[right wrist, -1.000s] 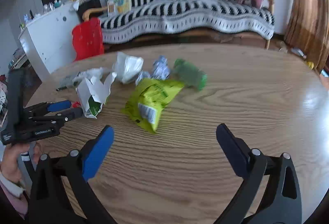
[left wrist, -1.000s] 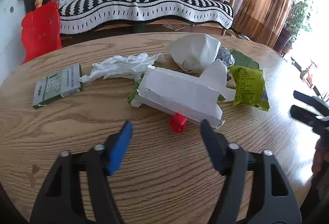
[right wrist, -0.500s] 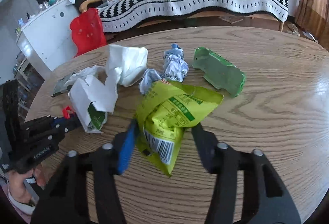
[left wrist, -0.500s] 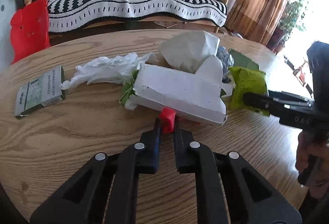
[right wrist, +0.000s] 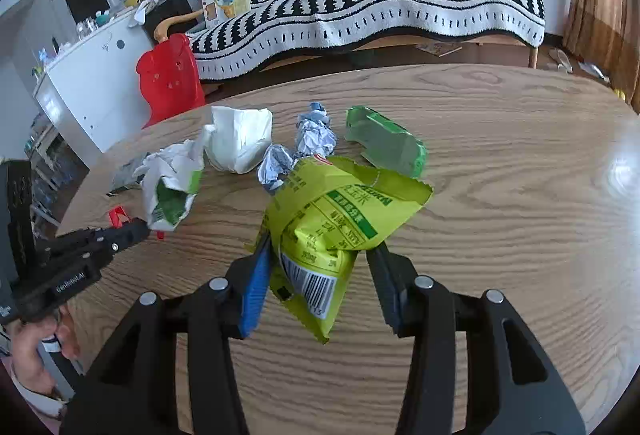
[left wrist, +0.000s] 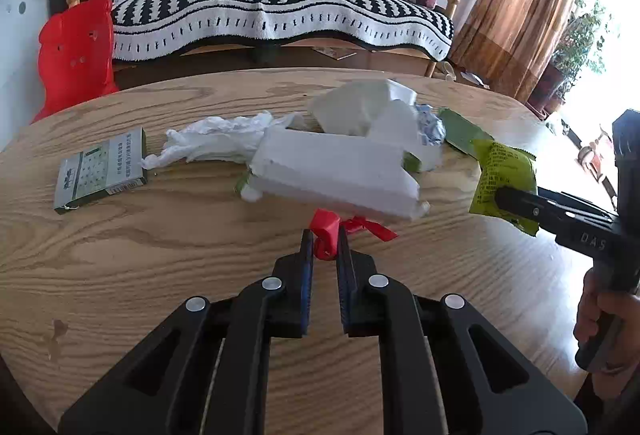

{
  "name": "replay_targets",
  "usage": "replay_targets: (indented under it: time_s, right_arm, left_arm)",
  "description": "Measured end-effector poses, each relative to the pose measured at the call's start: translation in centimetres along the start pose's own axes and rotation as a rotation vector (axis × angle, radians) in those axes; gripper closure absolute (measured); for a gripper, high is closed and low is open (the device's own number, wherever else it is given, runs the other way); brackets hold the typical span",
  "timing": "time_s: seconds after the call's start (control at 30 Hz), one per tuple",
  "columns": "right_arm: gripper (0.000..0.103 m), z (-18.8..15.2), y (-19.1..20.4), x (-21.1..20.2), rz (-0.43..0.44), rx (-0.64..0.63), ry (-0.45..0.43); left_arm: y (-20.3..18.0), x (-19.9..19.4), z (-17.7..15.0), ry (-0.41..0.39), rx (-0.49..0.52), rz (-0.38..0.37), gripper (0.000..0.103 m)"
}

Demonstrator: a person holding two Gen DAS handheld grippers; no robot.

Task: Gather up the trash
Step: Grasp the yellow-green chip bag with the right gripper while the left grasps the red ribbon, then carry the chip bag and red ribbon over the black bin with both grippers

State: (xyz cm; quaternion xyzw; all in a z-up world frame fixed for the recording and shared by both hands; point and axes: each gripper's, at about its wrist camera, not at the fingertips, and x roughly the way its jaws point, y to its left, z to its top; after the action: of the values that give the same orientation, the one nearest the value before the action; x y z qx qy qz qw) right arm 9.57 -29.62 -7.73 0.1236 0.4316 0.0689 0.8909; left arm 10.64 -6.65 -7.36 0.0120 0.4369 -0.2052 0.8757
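On the round wooden table (left wrist: 120, 255) my left gripper (left wrist: 323, 235) is shut on a small red plastic scrap (left wrist: 372, 228), just in front of a torn white carton (left wrist: 332, 171). The right wrist view shows the same gripper (right wrist: 140, 229) low at the left with the red scrap (right wrist: 117, 215) at its tips. My right gripper (right wrist: 320, 243) has its jaws closing on a crumpled yellow-green snack bag (right wrist: 344, 203), and both pads press its sides. The left wrist view has that bag (left wrist: 502, 167) at the far right, pinched by the right gripper (left wrist: 500, 197).
Behind the carton lie a white plastic wad (left wrist: 216, 139), a white paper bag (right wrist: 240, 139), two foil balls (right wrist: 314, 133) and a green wrapper (right wrist: 384, 143). A small green-grey box (left wrist: 102, 171) lies at the left. A red chair (left wrist: 76, 51) and a striped sofa (left wrist: 280, 7) stand beyond the table.
My left gripper has gone from open to shut on the red scrap. My right gripper moved forward over the snack bag and closed around it, crumpling it.
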Motion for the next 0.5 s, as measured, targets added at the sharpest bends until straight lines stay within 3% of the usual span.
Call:
replay_targets:
  time_s: [0.5]
  right_arm:
    - [0.056,-0.7,0.9,-3.2,0.013,0.040,-0.049]
  left_arm:
    - [-2.4,-4.9,-0.2,-0.089,0.013,-0.087,0.093]
